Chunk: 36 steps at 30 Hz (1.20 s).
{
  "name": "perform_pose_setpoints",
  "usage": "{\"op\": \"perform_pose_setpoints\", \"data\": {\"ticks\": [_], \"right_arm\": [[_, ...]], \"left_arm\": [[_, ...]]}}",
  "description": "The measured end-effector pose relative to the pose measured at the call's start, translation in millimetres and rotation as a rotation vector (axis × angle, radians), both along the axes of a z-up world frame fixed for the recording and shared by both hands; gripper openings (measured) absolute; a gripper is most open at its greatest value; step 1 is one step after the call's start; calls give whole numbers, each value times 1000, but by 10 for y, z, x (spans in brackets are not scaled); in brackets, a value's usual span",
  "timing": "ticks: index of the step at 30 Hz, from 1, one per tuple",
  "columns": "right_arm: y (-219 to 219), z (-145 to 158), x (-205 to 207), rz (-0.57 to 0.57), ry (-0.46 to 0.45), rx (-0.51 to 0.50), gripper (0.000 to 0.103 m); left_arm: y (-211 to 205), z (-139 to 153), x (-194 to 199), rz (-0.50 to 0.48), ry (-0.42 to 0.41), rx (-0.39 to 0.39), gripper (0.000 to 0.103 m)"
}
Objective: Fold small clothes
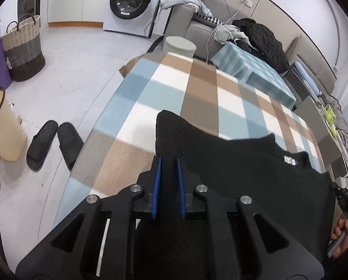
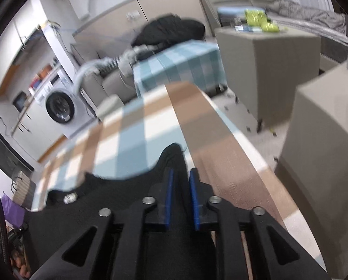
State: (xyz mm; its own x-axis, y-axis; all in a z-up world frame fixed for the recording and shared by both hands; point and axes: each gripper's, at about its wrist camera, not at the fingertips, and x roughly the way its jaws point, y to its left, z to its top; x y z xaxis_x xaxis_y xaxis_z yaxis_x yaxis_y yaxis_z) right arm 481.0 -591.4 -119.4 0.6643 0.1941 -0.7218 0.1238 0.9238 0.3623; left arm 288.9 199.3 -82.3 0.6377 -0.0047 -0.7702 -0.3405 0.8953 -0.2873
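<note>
The checked tablecloth (image 1: 197, 88) in blue, brown and white fills mid-frame in both views. A black garment (image 1: 244, 168) spreads across the lower frame over it, its edge sagging between two raised corners, with a small white label near the collar. The left gripper (image 1: 168, 161) pinches one corner. The right gripper (image 2: 180, 171) pinches the other.

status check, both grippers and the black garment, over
Left gripper shut on black garment corner. Right gripper shut on its other corner. Garment stretched between them over checked tablecloth. Nothing in the way.
</note>
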Motion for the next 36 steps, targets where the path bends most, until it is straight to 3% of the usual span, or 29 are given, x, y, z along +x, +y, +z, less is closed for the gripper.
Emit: {"op": "perform_pose_setpoints", "data": {"ticks": [3, 6, 9, 11, 16, 23, 29, 30, 34, 36], "right_arm": [[-20, -60, -109, 33, 27, 5, 41], [-30, -120, -329, 86, 68, 15, 43], [-33, -224, -574, 118, 123, 40, 46], [-57, -247, -804, 130, 121, 49, 48], [-158, -205, -1335, 142, 122, 80, 49], [-234, -162, -1941, 178, 101, 44, 49], [-251, -240, -2118, 196, 103, 27, 49], [-238, -246, -2120, 201, 99, 28, 48], [-110, -226, -2097, 240, 55, -17, 12], [-66, -164, -2108, 249, 17, -31, 10]], "left_arm": [[-18, -14, -148, -10, 8, -5, 17], [-62, -10, -334, -15, 7, -6, 18], [-178, -33, -572, -35, 25, 23, 28], [-263, -64, -738, -46, 49, 48, 35], [-423, -65, -1129, -81, 65, 66, 38], [-570, -97, -1643, -113, 79, 67, 44], [-686, -76, -1909, -147, 79, 93, 48], [-711, -74, -1939, -160, 79, 104, 48], [-763, -75, -1982, -174, 73, 132, 46], [-785, -63, -1982, -187, 71, 137, 44]]}}
